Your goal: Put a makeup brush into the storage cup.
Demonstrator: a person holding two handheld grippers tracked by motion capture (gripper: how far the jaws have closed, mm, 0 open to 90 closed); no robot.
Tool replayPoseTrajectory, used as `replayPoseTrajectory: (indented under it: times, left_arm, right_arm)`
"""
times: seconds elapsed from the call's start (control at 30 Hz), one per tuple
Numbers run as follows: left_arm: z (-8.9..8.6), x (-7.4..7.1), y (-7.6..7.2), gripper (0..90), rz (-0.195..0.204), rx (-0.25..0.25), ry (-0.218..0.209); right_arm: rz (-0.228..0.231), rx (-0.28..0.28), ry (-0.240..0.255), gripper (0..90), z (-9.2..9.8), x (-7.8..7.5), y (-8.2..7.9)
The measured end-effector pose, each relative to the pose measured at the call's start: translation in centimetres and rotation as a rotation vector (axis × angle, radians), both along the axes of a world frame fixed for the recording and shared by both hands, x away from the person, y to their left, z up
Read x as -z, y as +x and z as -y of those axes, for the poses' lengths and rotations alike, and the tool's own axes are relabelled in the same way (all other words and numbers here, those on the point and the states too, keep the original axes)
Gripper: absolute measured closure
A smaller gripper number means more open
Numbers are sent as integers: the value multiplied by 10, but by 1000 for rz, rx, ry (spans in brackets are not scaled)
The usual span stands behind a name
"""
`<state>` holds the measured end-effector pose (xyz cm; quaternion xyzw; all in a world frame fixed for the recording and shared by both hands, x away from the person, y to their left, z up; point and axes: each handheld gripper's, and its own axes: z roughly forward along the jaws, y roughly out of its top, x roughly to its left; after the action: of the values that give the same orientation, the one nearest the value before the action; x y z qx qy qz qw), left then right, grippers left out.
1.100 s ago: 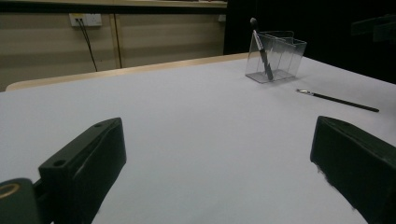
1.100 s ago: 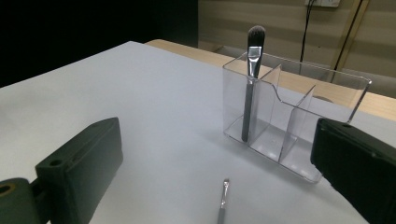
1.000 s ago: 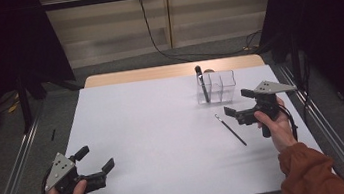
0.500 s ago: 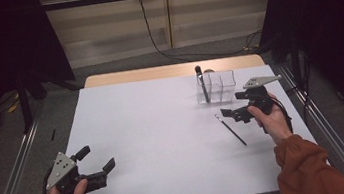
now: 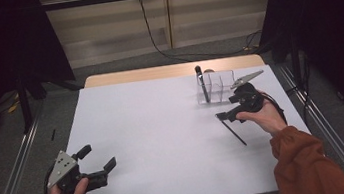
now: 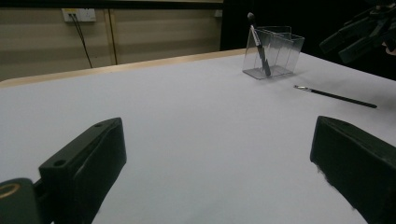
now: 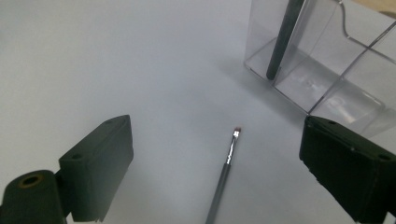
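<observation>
Brush [image 7: 225, 173], thin, dark-handled and with a small reddish tip on a silver ferrule, lies flat on the white counter [image 5: 154, 129] just in front of the clear holder [image 5: 216, 87]; in the high view it [image 5: 232, 132] runs slantwise beside the person's right hand, its tip end pointing toward that holder; the holder is a see-through box split by inner walls into compartments, standing near the far right corner of the counter; one compartment, the leftmost in the high view, carries a single long dark brush [image 5: 201, 84] leaning upright with its head [image 6: 251, 17] above the rim, its foot resting on the holder's floor [image 7: 272, 71]; the neighbouring compartments look bare, though glare on the plastic makes that hard to settle; the right tongs [image 5: 232, 106] hover low over the lying brush, jaws wide apart though they have just been closing a little, the brush between them in the right gripper view and untouched by either pad; the left tongs [image 5: 98, 159] sit at the near left of the counter, well apart from the holder, jaws spread wide with nothing in them.
</observation>
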<state>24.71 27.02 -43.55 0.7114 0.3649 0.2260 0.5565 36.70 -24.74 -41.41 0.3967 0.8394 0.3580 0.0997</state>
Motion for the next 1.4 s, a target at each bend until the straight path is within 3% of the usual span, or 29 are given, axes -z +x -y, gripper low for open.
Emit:
replayPoseTrajectory:
  times: [0.3, 0.77, 1.0, 1.4]
  left_arm:
    - [-1, 0, 0, 37, -1, 1, 6]
    - [0, 0, 0, 37, 1, 4, 10]
    - [0, 0, 0, 37, -1, 4, 7]
    - [1, 1, 0, 37, -4, 15, 14]
  right_arm:
    - [-122, -50, -128, 212, -8, 4, 11]
    - [-197, -87, -267, 253, -20, 9, 23]
    - [-240, -89, -330, 329, -26, 15, 27]
    - [-303, -77, -380, 472, -28, 25, 31]
